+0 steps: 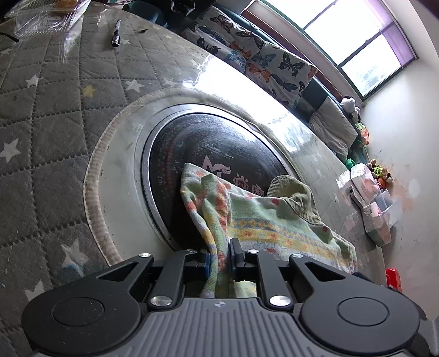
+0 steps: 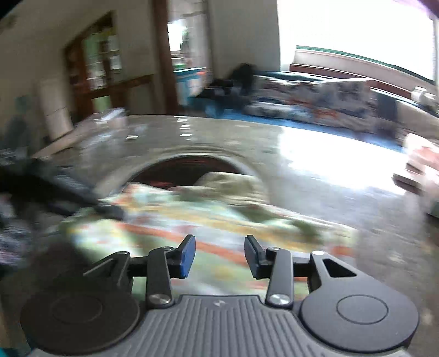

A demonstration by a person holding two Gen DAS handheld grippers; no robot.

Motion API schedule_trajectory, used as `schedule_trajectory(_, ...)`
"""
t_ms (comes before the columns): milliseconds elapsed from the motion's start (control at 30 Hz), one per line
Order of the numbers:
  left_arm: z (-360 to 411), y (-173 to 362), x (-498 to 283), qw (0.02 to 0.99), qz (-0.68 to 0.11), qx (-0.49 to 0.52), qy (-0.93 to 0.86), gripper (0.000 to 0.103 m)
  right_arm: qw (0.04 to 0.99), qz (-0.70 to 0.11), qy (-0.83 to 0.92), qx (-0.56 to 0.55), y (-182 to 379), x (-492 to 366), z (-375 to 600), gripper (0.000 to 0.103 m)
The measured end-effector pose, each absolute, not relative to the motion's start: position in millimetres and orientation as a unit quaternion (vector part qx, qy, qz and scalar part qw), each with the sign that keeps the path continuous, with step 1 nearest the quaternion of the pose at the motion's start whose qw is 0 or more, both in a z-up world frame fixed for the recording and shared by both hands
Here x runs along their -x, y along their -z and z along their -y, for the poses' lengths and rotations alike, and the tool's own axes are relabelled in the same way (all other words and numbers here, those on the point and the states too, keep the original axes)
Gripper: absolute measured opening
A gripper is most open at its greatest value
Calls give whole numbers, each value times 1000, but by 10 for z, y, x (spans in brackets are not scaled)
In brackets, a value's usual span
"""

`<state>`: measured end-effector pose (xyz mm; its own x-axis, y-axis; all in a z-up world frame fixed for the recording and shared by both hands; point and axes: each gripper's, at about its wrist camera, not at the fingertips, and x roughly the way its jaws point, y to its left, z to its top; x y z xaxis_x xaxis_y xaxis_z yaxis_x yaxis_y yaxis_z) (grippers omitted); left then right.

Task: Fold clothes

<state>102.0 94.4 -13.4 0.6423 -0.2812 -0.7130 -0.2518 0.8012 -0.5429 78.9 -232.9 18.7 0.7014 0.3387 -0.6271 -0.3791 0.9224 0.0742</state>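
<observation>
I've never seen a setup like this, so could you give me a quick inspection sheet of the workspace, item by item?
Surface: grey quilted star-print table cover under clear film, round black glass insert in the middle.
Job's things: pastel patterned cloth bunched over an olive corduroy garment.
Clutter: clear plastic box, black pen.
Grippers: left gripper jaws shut on the cloth; right gripper jaws open, empty, above the cloth.
Cables: nothing seen.
Surroundings: butterfly-print cushions, bright window, plush toys.

The pastel patterned cotton garment (image 1: 274, 219) lies on the near part of the round black glass disc (image 1: 208, 142), set in the grey quilted star-print table cover (image 1: 41, 123). A dark metal pen (image 1: 116, 33) lies far left; the butterfly-print cushioned bench (image 1: 260, 60) runs behind the table.
</observation>
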Motion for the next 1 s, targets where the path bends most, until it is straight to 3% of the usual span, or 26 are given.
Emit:
schedule_trajectory(100,-933,132,-1022,851,-423,312,8,15,931,-337,-137,20,-92,-916,2587,50)
schedule_trajectory(533,-907,123,-1036,856,-424,296,13,14,931,-353,-83,-45,179,-1141,2939,48)
schedule_trajectory(600,-904,121,-1040,857,-424,294,14,14,931,-352,-88,-45,177,-1143,2890,27)
schedule_trajectory(700,-886,99,-1043,859,-423,288,14,14,932,-348,-85,-53,155,-1116,2879,12)
schedule_trajectory(1000,-661,-287,-1050,885,-389,249,56,10,947,-300,-82,-75,-194,-843,3011,8)
